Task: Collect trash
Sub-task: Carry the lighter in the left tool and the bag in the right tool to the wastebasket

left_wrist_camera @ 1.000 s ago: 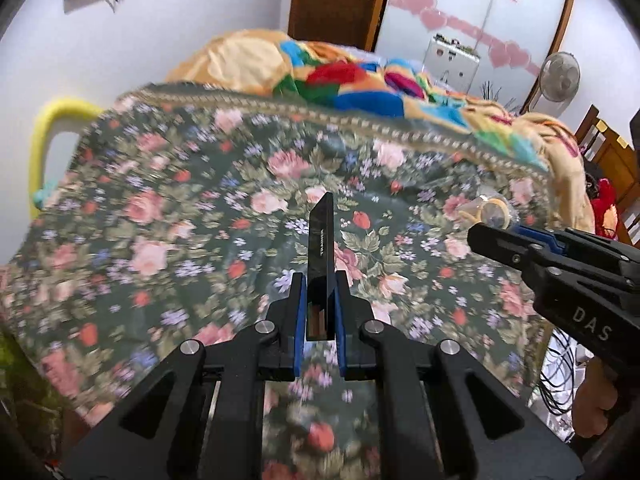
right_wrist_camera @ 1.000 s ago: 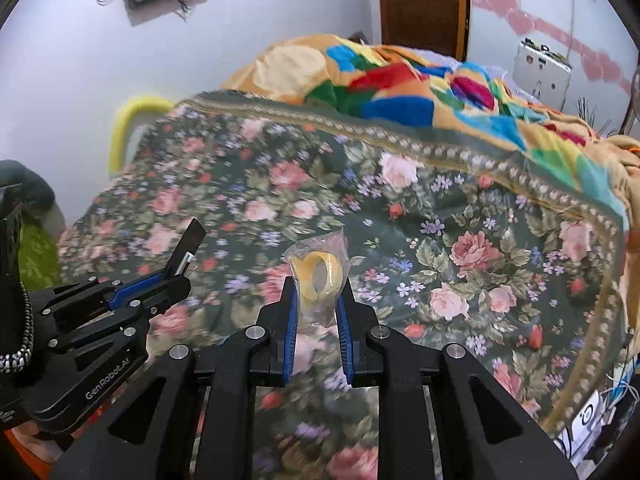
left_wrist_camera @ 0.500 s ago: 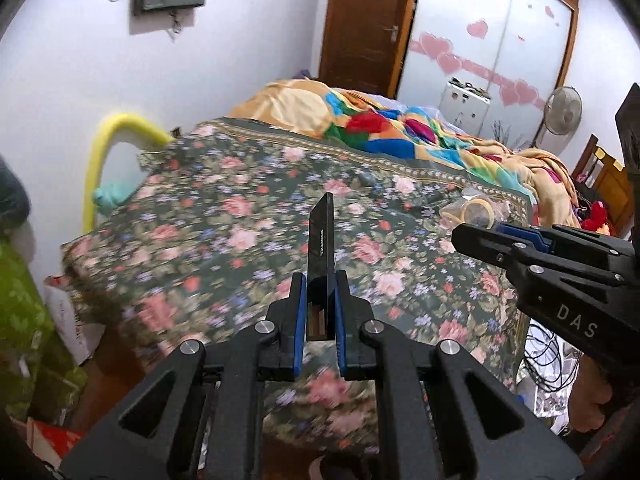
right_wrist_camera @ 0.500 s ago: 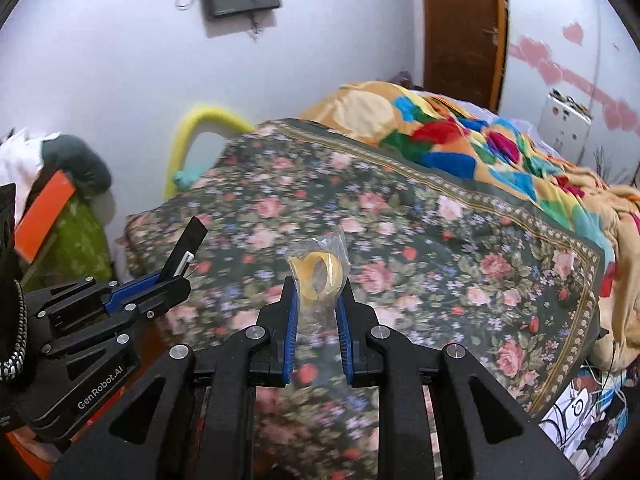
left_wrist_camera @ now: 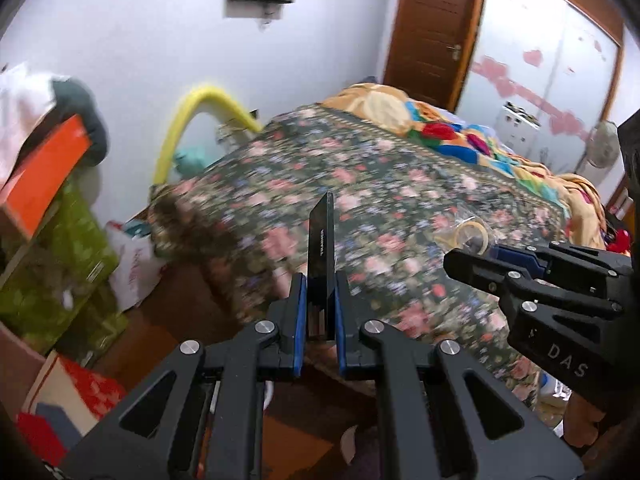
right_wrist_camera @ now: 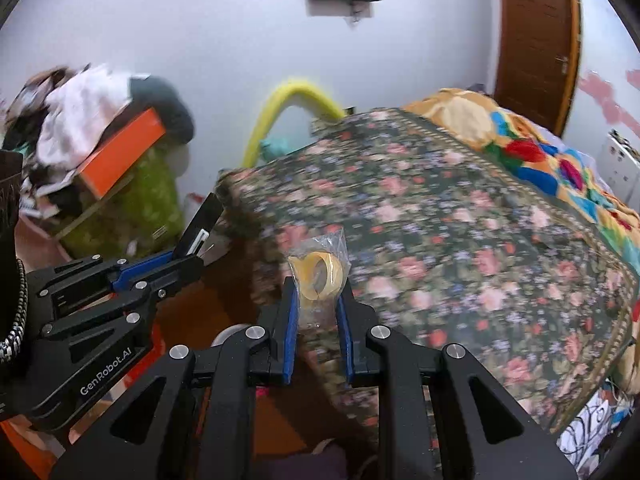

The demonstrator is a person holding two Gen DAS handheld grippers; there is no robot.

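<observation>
My left gripper [left_wrist_camera: 319,292] is shut on a flat black packet [left_wrist_camera: 321,254] that stands upright between its blue pads. My right gripper [right_wrist_camera: 317,296] is shut on a clear plastic bag holding a yellow tape roll [right_wrist_camera: 318,274]. Both are held in the air off the near left corner of the floral bed [left_wrist_camera: 400,208]. In the left wrist view the right gripper [left_wrist_camera: 472,258] shows at the right with the tape bag [left_wrist_camera: 466,236]. In the right wrist view the left gripper [right_wrist_camera: 188,258] shows at the left with the black packet [right_wrist_camera: 202,226].
A green floral box [right_wrist_camera: 132,208] with an orange box [right_wrist_camera: 120,156] and clothes on top stands left of the bed. A yellow curved tube [right_wrist_camera: 288,104] leans at the wall. A colourful blanket [right_wrist_camera: 520,140] covers the bed's far end. Brown floor [left_wrist_camera: 168,320] lies below.
Both grippers have pulled back and swung left away from the bed, with their items still held. The bed's corner, the floor and the boxes at the left have come into view.
</observation>
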